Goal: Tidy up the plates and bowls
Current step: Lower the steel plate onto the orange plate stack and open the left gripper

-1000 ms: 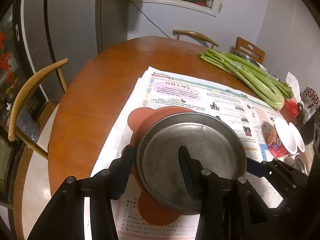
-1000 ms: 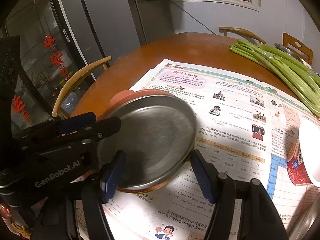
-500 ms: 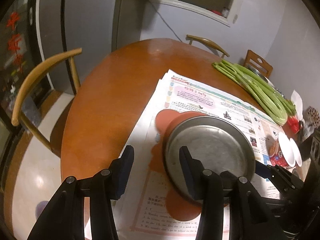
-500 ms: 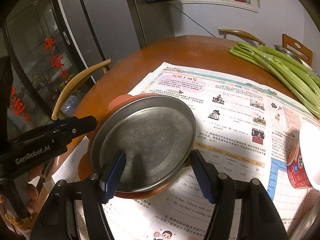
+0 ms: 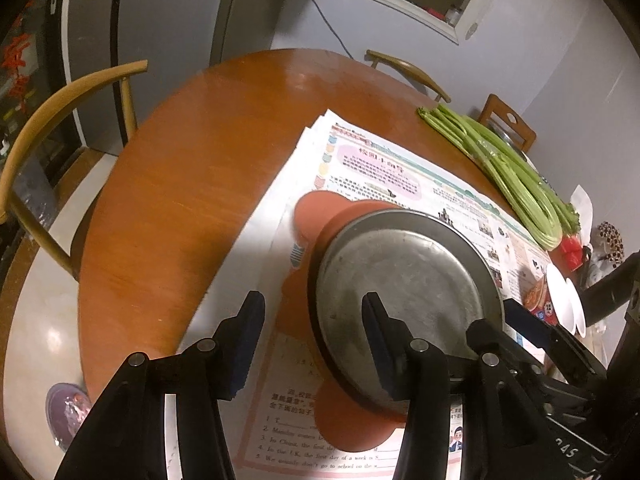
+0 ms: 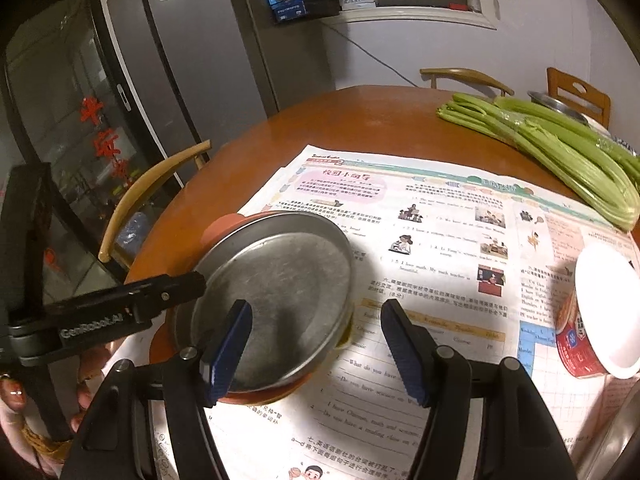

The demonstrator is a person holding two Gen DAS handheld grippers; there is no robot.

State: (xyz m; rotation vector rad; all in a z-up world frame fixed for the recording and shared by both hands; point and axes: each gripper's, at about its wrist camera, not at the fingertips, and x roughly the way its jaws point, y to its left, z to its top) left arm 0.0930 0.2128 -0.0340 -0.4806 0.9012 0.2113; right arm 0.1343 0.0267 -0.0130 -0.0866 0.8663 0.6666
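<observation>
A grey metal plate [image 5: 404, 300] [image 6: 280, 280] rests on an orange-red lobed plate [image 5: 316, 212] [image 6: 224, 228], on the newspaper. My left gripper [image 5: 314, 340] straddles the metal plate's left rim. Its jaws are opening: the right pad is over the plate and the left pad stands clear of the rim. One of its fingers [image 6: 176, 288] reaches the plate's left rim in the right wrist view. My right gripper [image 6: 316, 344] is open astride the near right rim, with a gap between its outer pad and the rim.
Newspaper [image 6: 440, 208] covers the near half of the round wooden table [image 5: 192, 184]. Celery [image 6: 560, 148] lies at the far right. A red cup with a white lid [image 6: 596, 320] stands at the right. Chairs ring the table, and a purple bowl [image 5: 66, 412] sits on the floor.
My left gripper's jaws have widened and it has drawn left and down, off the metal plate's rim. The plate has settled lower onto the orange-red plate. The right gripper has stayed put.
</observation>
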